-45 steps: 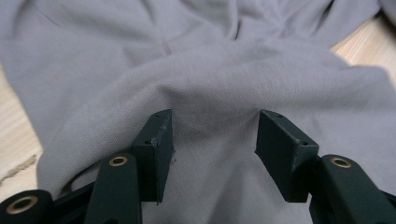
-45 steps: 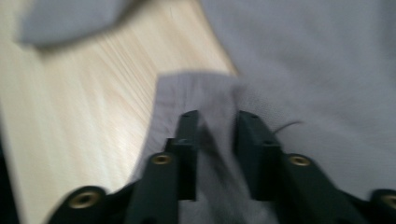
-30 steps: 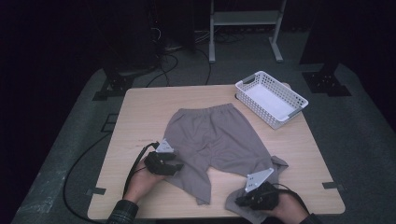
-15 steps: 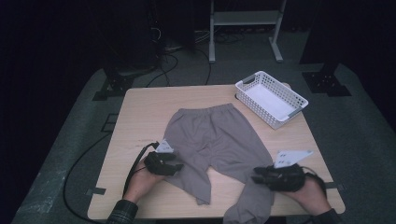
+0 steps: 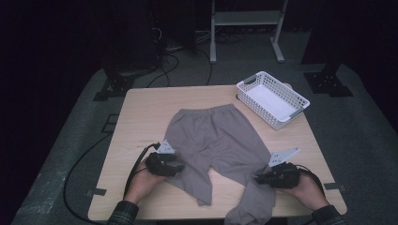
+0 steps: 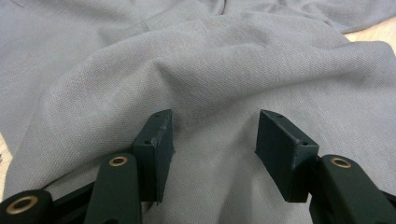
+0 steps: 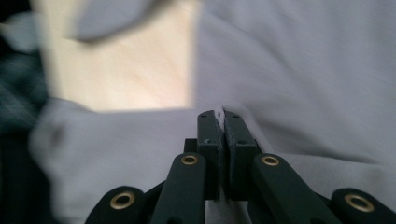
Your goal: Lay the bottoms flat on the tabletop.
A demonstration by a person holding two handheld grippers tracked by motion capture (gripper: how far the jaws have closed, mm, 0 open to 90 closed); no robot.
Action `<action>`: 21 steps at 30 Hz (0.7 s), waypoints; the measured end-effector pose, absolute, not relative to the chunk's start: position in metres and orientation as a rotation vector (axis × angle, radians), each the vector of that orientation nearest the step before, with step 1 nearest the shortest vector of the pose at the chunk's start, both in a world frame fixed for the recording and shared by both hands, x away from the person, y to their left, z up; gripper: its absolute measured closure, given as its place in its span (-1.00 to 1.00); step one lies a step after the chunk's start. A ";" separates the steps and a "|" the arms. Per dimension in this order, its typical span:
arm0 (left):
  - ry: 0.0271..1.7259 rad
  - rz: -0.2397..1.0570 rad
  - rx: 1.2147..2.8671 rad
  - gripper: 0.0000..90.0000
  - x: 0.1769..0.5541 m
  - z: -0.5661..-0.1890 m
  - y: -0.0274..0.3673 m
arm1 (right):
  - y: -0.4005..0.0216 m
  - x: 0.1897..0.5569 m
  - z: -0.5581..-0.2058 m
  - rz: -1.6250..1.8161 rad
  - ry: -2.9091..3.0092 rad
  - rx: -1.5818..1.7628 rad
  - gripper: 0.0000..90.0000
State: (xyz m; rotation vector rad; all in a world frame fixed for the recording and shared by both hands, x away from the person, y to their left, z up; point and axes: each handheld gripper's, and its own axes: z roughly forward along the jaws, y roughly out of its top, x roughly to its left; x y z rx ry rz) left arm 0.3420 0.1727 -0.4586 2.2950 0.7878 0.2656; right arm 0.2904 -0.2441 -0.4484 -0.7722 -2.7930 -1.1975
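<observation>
In the high view, grey shorts (image 5: pixel 216 140) lie spread on the middle of the table (image 5: pixel 141 112), the waistband toward the far edge and the two legs toward the near edge. One leg ends short of the near edge; the other runs to that edge near the near right corner and hangs over it. The left gripper (image 5: pixel 177 165) lies on the outer side of the left leg, toward the near left corner, held by the person's left hand (image 5: pixel 143 180). The right gripper (image 5: pixel 257 178) sits at the right leg close to the near edge, held by the right hand (image 5: pixel 307 190); its jaws have just been closing, with cloth between them. A white basket (image 5: pixel 273 99) stands at the far right corner, well apart from the shorts. In the left gripper view, the jaws stand spread, their pads (image 6: pixel 156 149) resting on the grey cloth, which rises in a soft fold between them without being pinched; a strip of table shows at the top right. In the right gripper view, which is blurred, the jaws are pressed together on a thin ridge of the shorts (image 7: pixel 308 93), a sliver of cloth showing between the pads (image 7: pixel 208 140), with bare table (image 7: pixel 126 70) beyond.
</observation>
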 end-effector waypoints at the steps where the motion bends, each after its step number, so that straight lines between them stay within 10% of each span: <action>1: 0.790 0.266 2.293 0.02 0.342 -0.459 0.173 | -0.241 0.286 -0.445 -1.230 -2.767 -0.733 0.90; 21: 0.797 0.265 2.270 0.03 0.348 -0.456 0.172 | -0.294 0.249 -0.417 -1.312 -2.805 -0.692 0.89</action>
